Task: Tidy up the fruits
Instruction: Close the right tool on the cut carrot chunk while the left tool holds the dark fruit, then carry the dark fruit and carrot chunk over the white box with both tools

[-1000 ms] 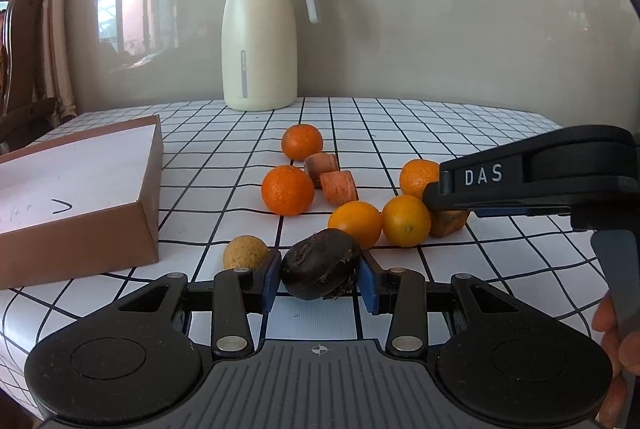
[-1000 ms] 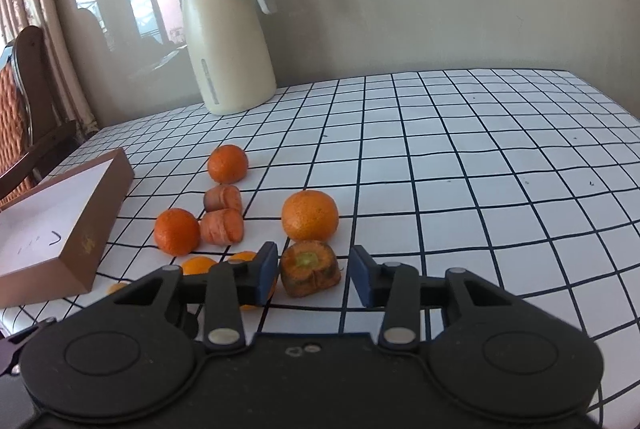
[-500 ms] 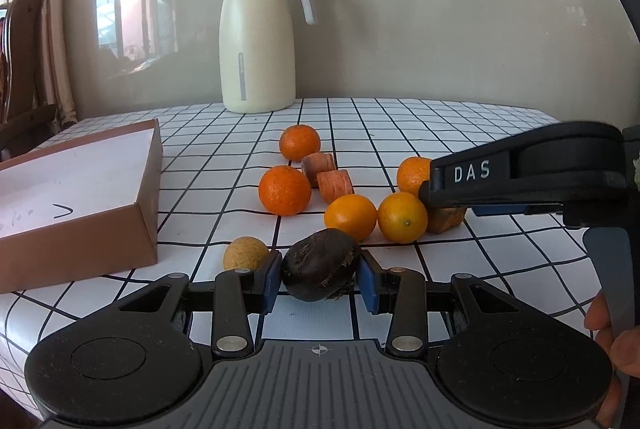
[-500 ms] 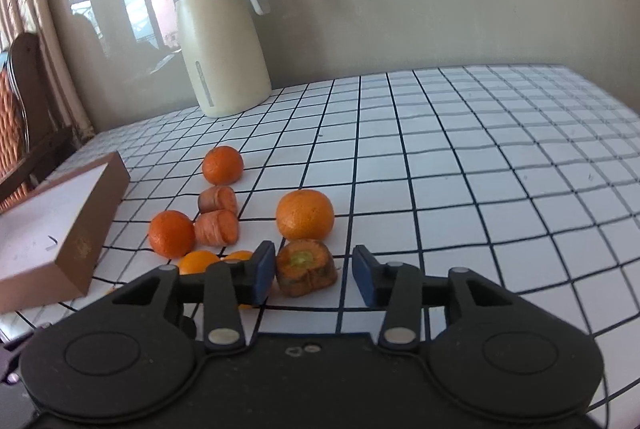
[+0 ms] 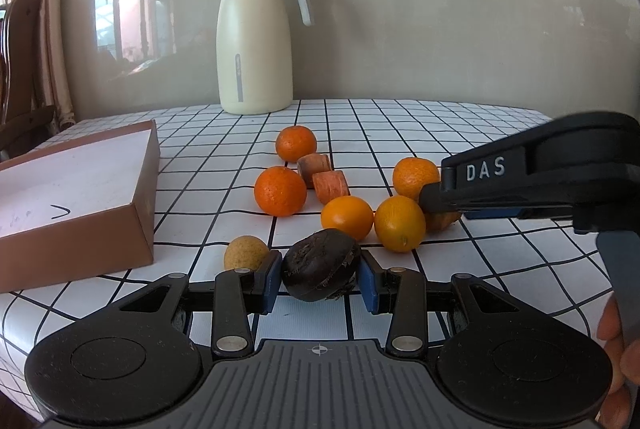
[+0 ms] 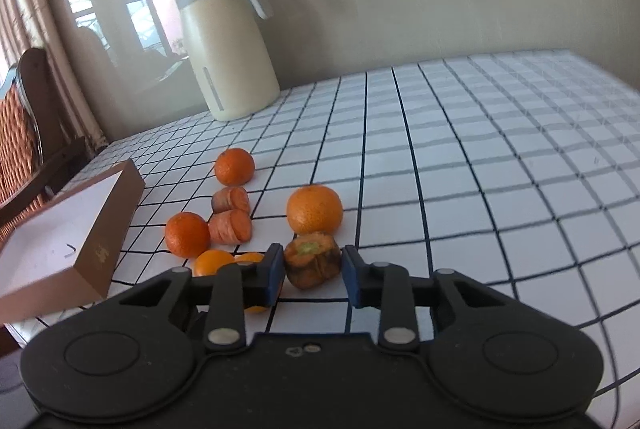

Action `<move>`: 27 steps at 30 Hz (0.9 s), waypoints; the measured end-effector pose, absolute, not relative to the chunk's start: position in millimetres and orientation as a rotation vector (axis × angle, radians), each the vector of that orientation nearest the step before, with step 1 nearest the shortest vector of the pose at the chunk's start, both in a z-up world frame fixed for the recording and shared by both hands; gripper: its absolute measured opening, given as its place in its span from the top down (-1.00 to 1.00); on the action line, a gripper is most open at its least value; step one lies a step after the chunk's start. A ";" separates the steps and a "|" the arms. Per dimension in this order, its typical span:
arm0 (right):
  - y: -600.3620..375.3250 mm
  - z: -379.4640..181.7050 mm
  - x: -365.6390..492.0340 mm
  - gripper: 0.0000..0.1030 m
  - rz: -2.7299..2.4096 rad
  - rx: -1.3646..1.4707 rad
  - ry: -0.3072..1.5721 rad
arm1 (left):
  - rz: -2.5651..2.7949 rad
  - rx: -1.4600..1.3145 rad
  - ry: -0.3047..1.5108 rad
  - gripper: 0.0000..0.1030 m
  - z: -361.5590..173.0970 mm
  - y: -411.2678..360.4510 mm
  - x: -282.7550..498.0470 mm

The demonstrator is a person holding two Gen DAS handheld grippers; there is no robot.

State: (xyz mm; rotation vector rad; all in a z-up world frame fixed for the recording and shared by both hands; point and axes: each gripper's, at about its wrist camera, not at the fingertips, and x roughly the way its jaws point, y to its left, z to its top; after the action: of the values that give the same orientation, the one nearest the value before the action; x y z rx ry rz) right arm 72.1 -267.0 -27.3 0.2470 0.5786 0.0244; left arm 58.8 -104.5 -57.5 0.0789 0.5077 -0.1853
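My left gripper (image 5: 319, 279) is shut on a dark brown round fruit (image 5: 320, 264), held low over the table's near edge. A small tan fruit (image 5: 245, 252) lies just left of it. Several oranges (image 5: 280, 190) and two carrot chunks (image 5: 330, 185) lie in a cluster beyond. My right gripper (image 6: 307, 272) is closed on a carrot top piece (image 6: 312, 260), with its pads against both sides; it shows from the side in the left wrist view (image 5: 440, 195). An orange (image 6: 314, 210) sits just behind the carrot piece.
A brown box with a white inside (image 5: 80, 189) lies at the left on the checked tablecloth (image 6: 460, 169). A cream thermos jug (image 5: 254, 41) stands at the back by the wall. A wooden chair (image 6: 28, 117) is at the far left.
The right gripper has narrowed from open around the carrot top piece to pressing on it, and its view has tilted. The left gripper keeps hold of the dark fruit, nearly still.
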 end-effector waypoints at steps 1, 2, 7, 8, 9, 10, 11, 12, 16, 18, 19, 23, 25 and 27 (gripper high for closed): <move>-266.8 -26.7 70.8 0.55 0.023 0.237 0.580 | -0.186 0.073 0.510 0.22 -57.4 -103.7 59.1; -267.4 -26.3 68.8 0.55 0.016 0.226 0.578 | -0.188 0.071 0.512 0.21 -57.2 -103.3 59.4; -274.6 -29.0 58.0 0.55 0.007 0.221 0.600 | -0.186 0.088 0.508 0.21 -57.6 -105.5 59.1; -275.0 -29.1 59.0 0.48 0.012 0.219 0.601 | -0.186 0.089 0.507 0.21 -57.4 -106.2 58.9; -275.5 -30.1 61.0 0.44 0.017 0.224 0.609 | -0.186 0.087 0.507 0.21 -57.4 -106.2 59.1; -277.2 -31.7 63.2 0.40 0.015 0.241 0.616 | -0.186 0.083 0.508 0.21 -57.4 -106.2 59.2; -278.7 -33.0 64.9 0.32 0.016 0.260 0.623 | -0.186 0.085 0.507 0.21 -57.5 -106.5 59.4; -279.4 -33.0 66.2 0.29 0.019 0.271 0.619 | -0.186 0.088 0.506 0.21 -57.5 -106.9 59.3; -272.9 -33.4 68.9 0.48 0.004 0.224 0.622 | -0.189 0.085 0.505 0.21 -58.0 -106.5 59.2; -269.3 -33.2 67.4 0.50 0.004 0.196 0.619 | -0.188 0.084 0.503 0.21 -58.4 -106.6 59.3; -269.4 -33.2 66.3 0.50 0.004 0.194 0.617 | -0.187 0.083 0.503 0.22 -58.5 -106.7 59.3; -272.6 -32.0 62.4 0.50 0.001 0.199 0.608 | -0.181 0.075 0.501 0.22 -59.1 -107.0 58.8; -273.4 -31.2 59.7 0.50 0.004 0.199 0.601 | -0.183 0.067 0.500 0.22 -58.8 -106.1 57.9; -274.2 -29.9 57.3 0.50 0.007 0.201 0.593 | -0.186 0.054 0.493 0.22 -56.9 -104.3 56.4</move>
State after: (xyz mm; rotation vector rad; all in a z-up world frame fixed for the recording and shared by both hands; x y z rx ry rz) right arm 57.3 -274.2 -29.9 0.2011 0.5929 0.0075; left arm 56.4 -104.3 -56.9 0.0543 0.4934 -0.1862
